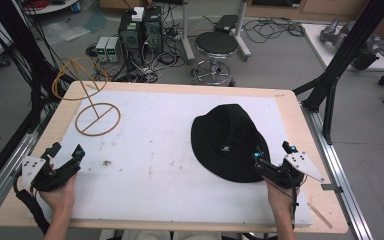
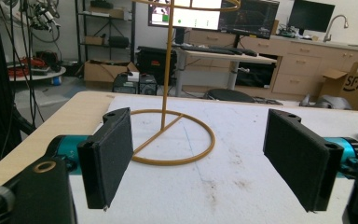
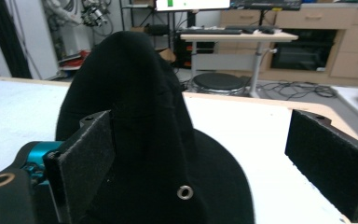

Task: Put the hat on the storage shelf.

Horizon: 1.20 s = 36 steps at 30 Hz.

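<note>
Black hat (image 1: 229, 142): lay at 3 o'clock on bench (image 1: 290, 107), right tongs (image 1: 271, 159) apart at brim, poised to grip. Left tongs (image 1: 66, 154) apart, faced wire stand (image 1: 96, 116).

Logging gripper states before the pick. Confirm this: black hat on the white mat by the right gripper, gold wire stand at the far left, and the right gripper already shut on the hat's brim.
One thing is wrong: the right gripper is open, not shut on the black hat. The right gripper view shows its jaws wide apart, the brim between them. The gold wire stand and white mat are as stated.
</note>
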Motion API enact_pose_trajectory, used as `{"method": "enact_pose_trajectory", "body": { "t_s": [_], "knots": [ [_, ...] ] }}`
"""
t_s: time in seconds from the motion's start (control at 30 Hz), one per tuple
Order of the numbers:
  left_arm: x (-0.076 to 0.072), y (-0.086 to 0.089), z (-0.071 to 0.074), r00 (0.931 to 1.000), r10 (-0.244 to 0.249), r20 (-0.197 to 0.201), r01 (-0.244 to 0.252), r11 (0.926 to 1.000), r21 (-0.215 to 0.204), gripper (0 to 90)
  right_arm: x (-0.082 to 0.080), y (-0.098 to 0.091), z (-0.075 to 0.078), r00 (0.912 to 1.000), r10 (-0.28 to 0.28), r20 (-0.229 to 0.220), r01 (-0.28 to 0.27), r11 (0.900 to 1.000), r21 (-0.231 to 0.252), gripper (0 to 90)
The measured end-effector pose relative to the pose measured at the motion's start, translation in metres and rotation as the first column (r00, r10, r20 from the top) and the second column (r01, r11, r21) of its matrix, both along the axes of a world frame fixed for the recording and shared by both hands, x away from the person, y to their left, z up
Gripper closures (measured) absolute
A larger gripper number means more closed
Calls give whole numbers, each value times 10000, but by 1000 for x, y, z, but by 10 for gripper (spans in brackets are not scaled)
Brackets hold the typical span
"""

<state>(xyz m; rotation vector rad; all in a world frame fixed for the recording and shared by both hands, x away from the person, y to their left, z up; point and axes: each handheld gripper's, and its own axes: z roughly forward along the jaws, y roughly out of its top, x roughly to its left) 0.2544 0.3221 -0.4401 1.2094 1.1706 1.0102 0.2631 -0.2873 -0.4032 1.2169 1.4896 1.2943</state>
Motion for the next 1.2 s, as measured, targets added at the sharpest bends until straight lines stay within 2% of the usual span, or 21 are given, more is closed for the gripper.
{"method": "enact_pose_trajectory", "body": {
  "t_s": [0.27, 0.43, 0.77, 0.97, 1.2],
  "knots": [
    [0, 1, 0, 10000, 9, -29, -8, 10000, 28, 242, 6, 6, 2, 9987, 422, -274, -429, 9987, -259, 76],
    [1, 1, 0, 10000, 3, -60, -2, 10000, 40, 242, 11, 7, 1, 9971, 500, -576, -524, 9977, -420, 76],
    [1, 1, 0, 10000, 13, -63, -12, 10000, 77, 242, 19, 15, 0, 9902, 1040, -932, -1105, 9917, -664, 76],
    [1, 1, 0, 10000, 37, -40, -36, 10000, 68, 244, 27, 20, 0, 9878, 1098, -1102, -1179, 9906, -699, 76],
    [1, 2, 0, 10000, 73, -23, -73, 9999, 80, 244, 43, 29, -5, 9801, 1036, -1690, -1179, 9901, -764, 76]
  ]
}}
